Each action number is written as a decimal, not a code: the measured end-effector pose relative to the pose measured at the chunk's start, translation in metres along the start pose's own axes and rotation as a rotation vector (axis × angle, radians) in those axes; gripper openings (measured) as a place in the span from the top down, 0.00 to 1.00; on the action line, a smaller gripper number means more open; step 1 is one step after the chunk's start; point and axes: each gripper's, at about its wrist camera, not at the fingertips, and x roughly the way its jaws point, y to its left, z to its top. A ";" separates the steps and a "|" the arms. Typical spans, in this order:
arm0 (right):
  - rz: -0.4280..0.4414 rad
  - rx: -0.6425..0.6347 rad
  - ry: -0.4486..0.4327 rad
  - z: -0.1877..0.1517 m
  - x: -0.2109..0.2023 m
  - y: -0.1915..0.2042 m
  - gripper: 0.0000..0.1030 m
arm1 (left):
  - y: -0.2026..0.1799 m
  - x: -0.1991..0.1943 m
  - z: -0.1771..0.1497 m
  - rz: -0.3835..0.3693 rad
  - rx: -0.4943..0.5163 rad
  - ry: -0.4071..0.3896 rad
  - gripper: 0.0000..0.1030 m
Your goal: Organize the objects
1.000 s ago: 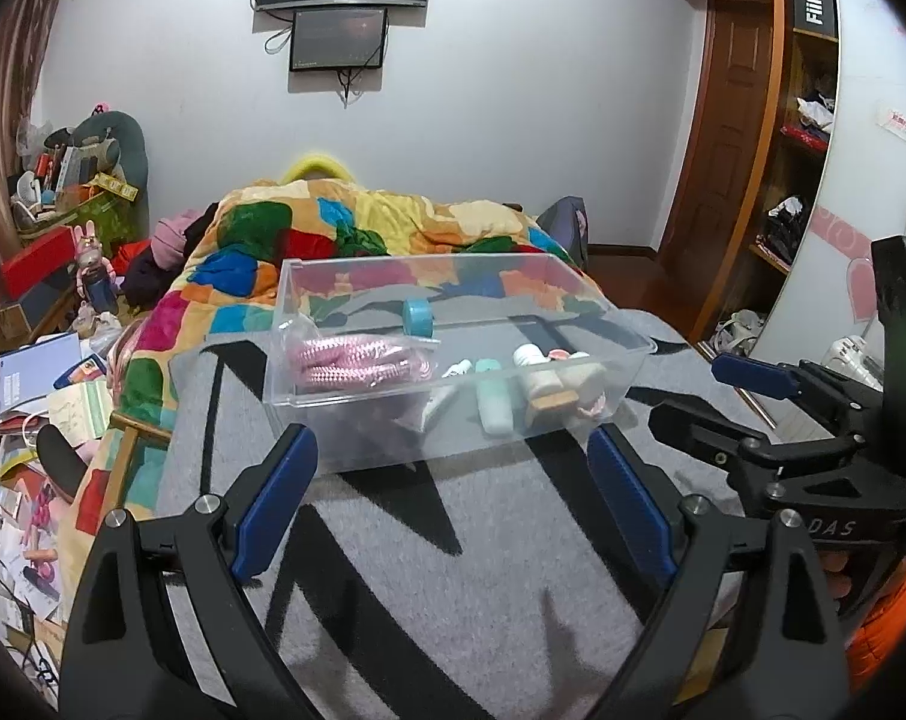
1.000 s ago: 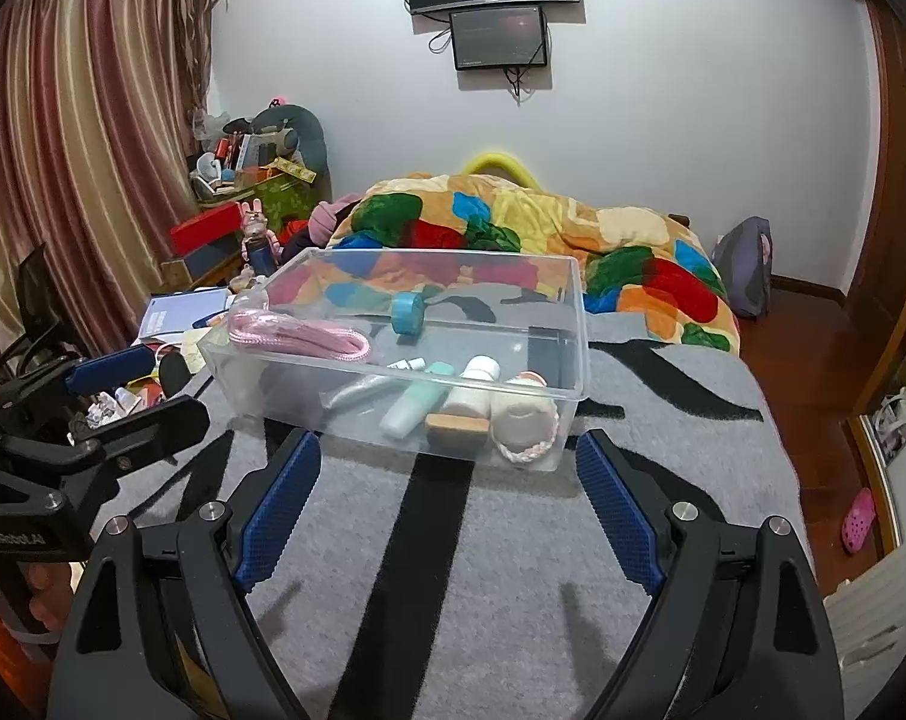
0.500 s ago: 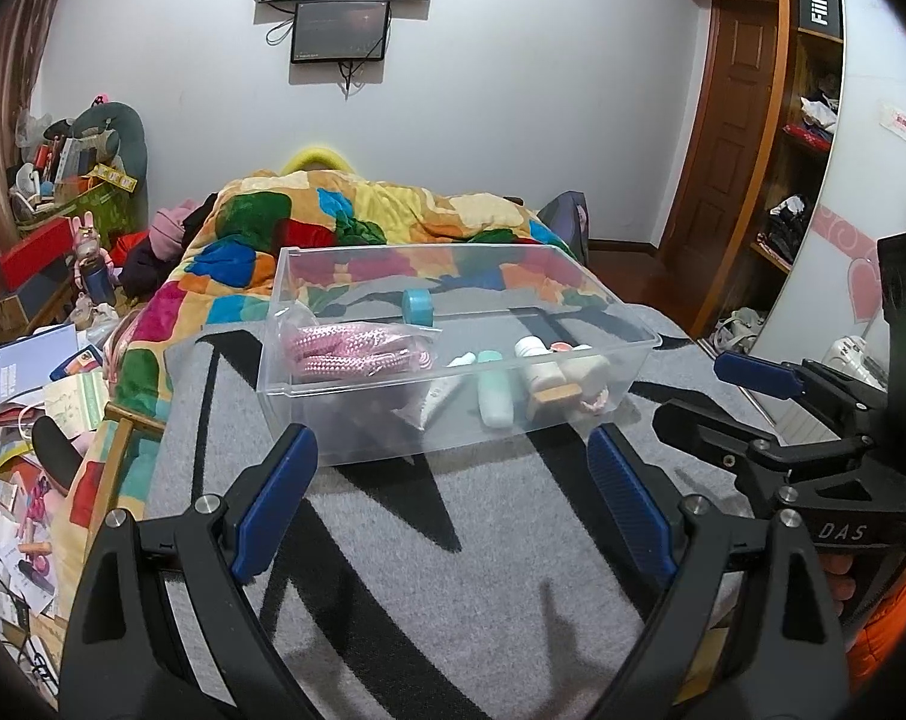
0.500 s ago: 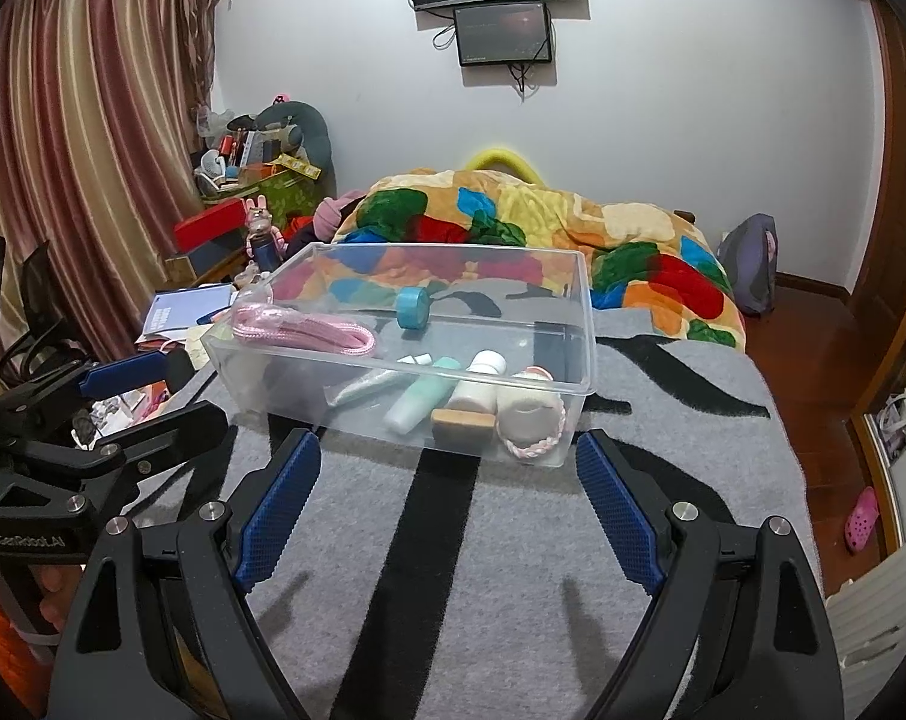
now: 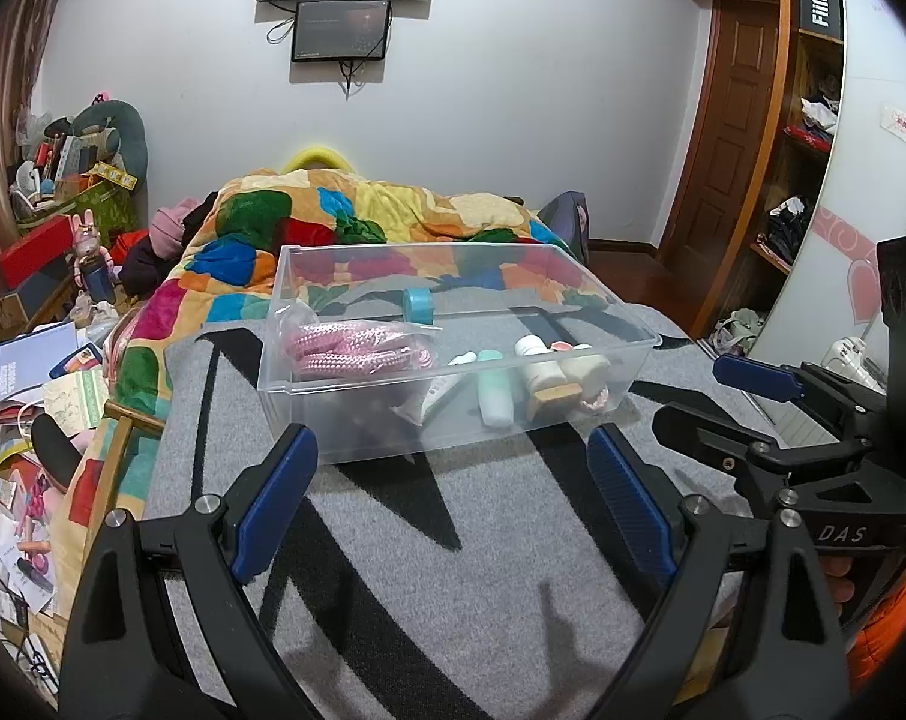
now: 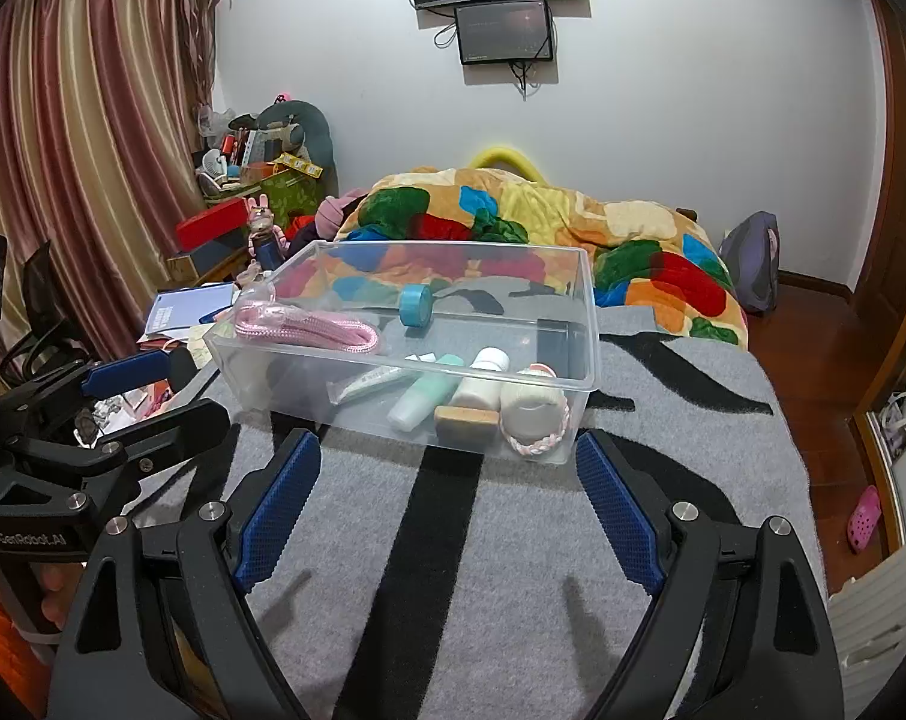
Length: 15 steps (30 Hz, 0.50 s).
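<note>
Above the grey striped blanket (image 6: 513, 570), the left gripper (image 5: 453, 474) and right gripper (image 6: 447, 474) hover with jaws spread wide and empty, just short of the clear plastic bin (image 6: 591, 324) (holding a pink rope (image 6: 315, 324), blue tape roll (image 6: 416, 305), tube (image 6: 369, 383), green bottle (image 6: 420, 399) and white bottle (image 6: 482, 377)).

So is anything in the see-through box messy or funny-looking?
A little. In the clear box, the bottles and tube lie tipped over in a jumble, and the blue tape roll stands on its edge. Nothing is spilled or broken.
</note>
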 end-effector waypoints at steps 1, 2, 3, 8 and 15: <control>0.000 0.000 0.000 0.000 0.000 0.000 0.17 | 0.000 0.000 0.000 0.000 0.001 0.000 0.10; 0.000 0.000 0.000 0.000 0.000 0.000 0.17 | 0.000 0.000 0.000 0.000 0.001 0.000 0.10; 0.000 0.000 0.000 0.000 0.000 0.000 0.17 | 0.000 0.000 0.000 -0.001 0.001 0.000 0.10; -0.001 0.001 0.000 0.000 0.000 0.000 0.17 | -0.001 -0.001 0.000 -0.002 0.006 -0.004 0.10; -0.001 0.002 0.001 0.000 0.000 0.000 0.17 | -0.003 -0.003 0.000 -0.004 0.004 -0.007 0.10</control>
